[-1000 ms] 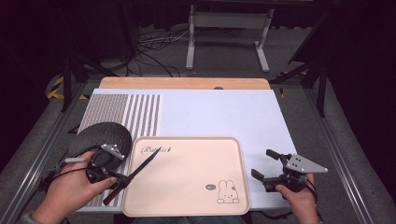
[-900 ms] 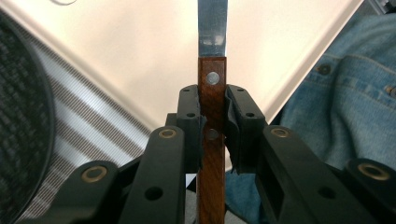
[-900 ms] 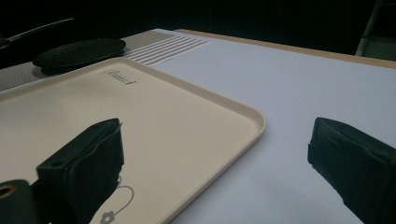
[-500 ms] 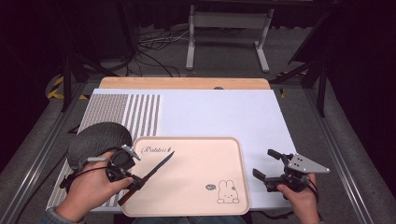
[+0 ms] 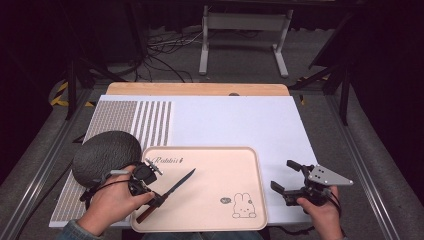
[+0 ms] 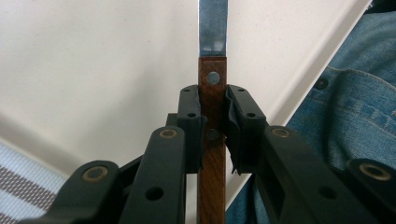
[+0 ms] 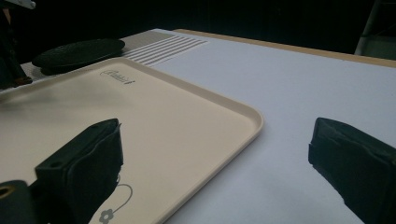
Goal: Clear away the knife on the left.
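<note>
Knife [image 5: 172, 191] in the left hand-held gripper [image 5: 150, 192], clamped by its wooden handle [image 6: 211, 121], and it hangs low over the near left part of the beige tray [image 5: 220, 165]. From the left gripper view, the two black jaws pinch the handle just below the first rivet, with the steel blade [image 6: 212, 28] running straight ahead of them and the butt of the handle trailing back toward the person. That is a sound place to hold it: the wood is stiff and gives the pads something to bite on, while the blade ahead is thin, smooth and likely to slip. The knife looks light, though long, so it could swing around the grip if the pinch eases.

Over on the other side, the right hand-held gripper [image 5: 290, 181] sits released, jaws wide apart with nothing between them, parked over the white table [image 5: 240, 120] just off the tray's right edge. Beyond the left hand-held gripper and out to its side lies a dark round pad [image 5: 102, 155].
</note>
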Action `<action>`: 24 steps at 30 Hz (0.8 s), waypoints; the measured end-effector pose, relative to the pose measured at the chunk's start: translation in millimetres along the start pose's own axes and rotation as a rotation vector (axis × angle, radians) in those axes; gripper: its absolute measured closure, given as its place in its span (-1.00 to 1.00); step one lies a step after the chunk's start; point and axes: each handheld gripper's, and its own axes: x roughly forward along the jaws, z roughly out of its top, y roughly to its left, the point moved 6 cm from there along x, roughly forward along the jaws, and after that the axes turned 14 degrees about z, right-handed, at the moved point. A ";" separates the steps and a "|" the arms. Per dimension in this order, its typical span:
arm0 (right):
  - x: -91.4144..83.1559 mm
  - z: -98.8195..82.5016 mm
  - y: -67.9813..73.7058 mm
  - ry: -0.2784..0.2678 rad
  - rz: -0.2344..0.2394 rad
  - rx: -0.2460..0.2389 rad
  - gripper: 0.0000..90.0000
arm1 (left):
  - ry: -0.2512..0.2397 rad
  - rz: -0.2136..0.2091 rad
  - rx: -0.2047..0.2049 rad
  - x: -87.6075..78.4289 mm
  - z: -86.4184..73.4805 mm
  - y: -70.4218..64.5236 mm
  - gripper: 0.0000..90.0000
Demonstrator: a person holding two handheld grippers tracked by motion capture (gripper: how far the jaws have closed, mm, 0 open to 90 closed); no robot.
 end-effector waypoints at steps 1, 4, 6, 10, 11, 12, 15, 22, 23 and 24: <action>0.1 -0.1 0.1 0.000 0.000 0.000 -0.91 | 0.000 0.000 0.001 1.4 0.6 -0.1 0.72; 0.1 -0.3 0.0 -0.003 0.001 0.001 -0.91 | 0.008 -0.010 -0.020 5.4 1.3 -0.7 0.72; 0.0 0.0 0.0 -0.005 0.002 -0.001 -0.91 | 0.016 -0.004 -0.030 7.7 1.5 -0.3 0.72; -0.1 0.0 0.1 -0.005 0.003 -0.002 -0.91 | 0.035 -0.004 -0.050 11.6 1.0 -0.1 0.72; -0.1 0.0 0.0 -0.005 0.003 -0.002 -0.91 | 0.034 -0.006 -0.052 12.7 1.2 0.0 0.72; 0.0 -0.1 0.0 -0.005 0.003 -0.002 -0.92 | 0.039 -0.005 -0.050 13.4 1.1 0.4 0.72; 0.0 -0.1 0.1 -0.005 0.004 -0.002 -0.92 | 0.043 -0.004 -0.060 15.1 1.3 0.4 0.72; 0.0 -0.1 0.3 -0.005 0.005 -0.002 -0.92 | 0.051 0.009 -0.071 20.8 3.3 3.1 0.72; 0.0 -0.1 0.3 -0.005 0.006 -0.002 -0.92 | 0.052 0.009 -0.071 21.3 3.5 3.1 0.72; -0.1 -0.1 0.3 -0.006 0.006 -0.002 -0.92 | 0.051 0.012 -0.073 21.7 3.6 3.4 0.72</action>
